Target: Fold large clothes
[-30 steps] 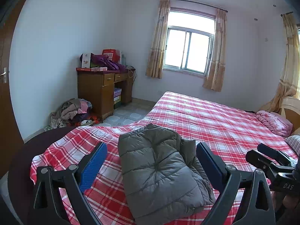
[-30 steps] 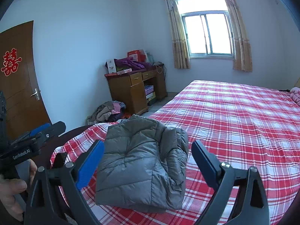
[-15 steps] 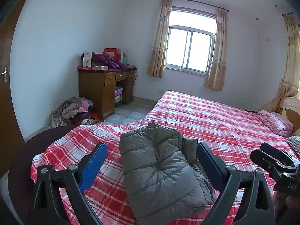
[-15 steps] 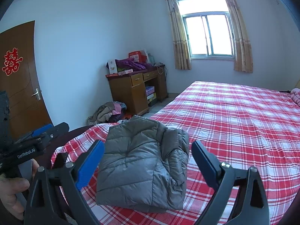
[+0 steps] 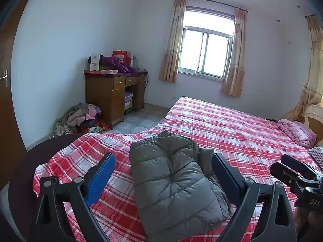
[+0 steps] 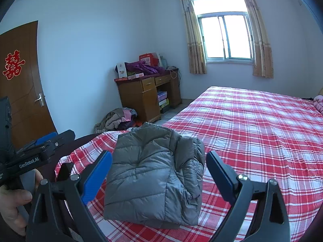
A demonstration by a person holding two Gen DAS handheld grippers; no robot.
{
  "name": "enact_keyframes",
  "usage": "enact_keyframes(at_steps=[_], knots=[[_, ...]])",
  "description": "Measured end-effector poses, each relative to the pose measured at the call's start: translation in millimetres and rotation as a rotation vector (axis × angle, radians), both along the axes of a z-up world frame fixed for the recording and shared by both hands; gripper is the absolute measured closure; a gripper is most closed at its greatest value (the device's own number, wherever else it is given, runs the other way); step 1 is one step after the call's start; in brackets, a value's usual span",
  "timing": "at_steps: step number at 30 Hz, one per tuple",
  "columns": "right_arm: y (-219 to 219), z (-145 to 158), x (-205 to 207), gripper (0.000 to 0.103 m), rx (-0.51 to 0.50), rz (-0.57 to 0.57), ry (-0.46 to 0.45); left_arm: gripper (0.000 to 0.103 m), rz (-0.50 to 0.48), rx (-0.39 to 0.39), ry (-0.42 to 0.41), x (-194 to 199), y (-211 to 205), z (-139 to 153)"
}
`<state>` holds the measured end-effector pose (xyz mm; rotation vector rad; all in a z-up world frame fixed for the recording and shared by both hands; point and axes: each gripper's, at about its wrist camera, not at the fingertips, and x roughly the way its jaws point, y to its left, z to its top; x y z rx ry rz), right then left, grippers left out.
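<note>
Folded grey jacket straight ahead, long axis away from you; left gripper, right gripper both spread, empty, equally near.

Left gripper and right gripper side by side at the same height, both pointing forward, blue-padded jaws spread wide and holding nothing, a bare hand wrapped around the left gripper's handle.

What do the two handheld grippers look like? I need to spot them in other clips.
Both match: the left gripper and right gripper have black angular frames with silver rivets and flat blue finger pads. White "GenRobot.AI" lettering marks the left one's body; "DAS" shows on the right's. No sleeves visible.
</note>
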<state>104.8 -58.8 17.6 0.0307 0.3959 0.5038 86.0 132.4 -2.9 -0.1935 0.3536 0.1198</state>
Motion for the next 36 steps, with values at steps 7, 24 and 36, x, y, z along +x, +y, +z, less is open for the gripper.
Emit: enact_keyframes(at_steps=[7,24,36], knots=[[1.0,-0.3,-0.2,0.007,-0.002,0.003,0.0,0.007,0.003,0.002,0.009,1.2,-2.4,-1.6],[-2.3,0.7,-7.7,0.007,-0.005,0.003,-0.032,0.007,0.035,0.042,0.066,9.1,-8.9,-5.7],[-2.6,-2.4,-8.0,0.007,-0.01,0.007,-0.025,0.007,0.043,0.063,0.095,15.5,-10.4,-14.7]])
